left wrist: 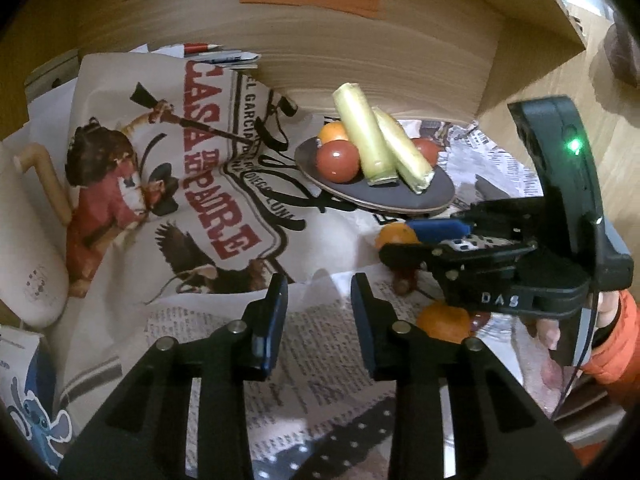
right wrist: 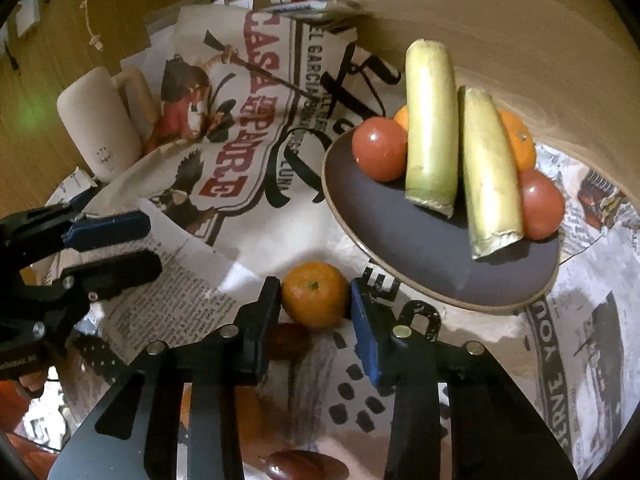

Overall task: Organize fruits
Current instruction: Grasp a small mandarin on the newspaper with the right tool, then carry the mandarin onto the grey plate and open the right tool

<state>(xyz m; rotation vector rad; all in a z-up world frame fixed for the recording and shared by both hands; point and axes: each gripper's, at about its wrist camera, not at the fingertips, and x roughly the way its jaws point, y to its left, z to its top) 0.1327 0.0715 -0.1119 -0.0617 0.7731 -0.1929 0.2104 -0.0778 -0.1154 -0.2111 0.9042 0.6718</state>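
A dark plate (right wrist: 420,256) holds two yellow-green banana pieces (right wrist: 430,128), two red tomatoes (right wrist: 378,148) and two oranges (right wrist: 518,140). It also shows in the left wrist view (left wrist: 408,200). My right gripper (right wrist: 314,300) is shut on a loose orange (right wrist: 314,294) just in front of the plate; the same orange (left wrist: 394,236) shows in the left view. My left gripper (left wrist: 320,304) is open and empty over the newspaper. Another orange (left wrist: 444,322) lies near the right gripper's body.
Printed newspaper and a poster (left wrist: 192,168) cover the table. A cream mug (right wrist: 98,128) stands at the left. Dark brown fruits (right wrist: 302,466) lie under the right gripper. A wooden wall (left wrist: 360,52) rises behind the plate. A blue carton (left wrist: 28,392) sits at the left.
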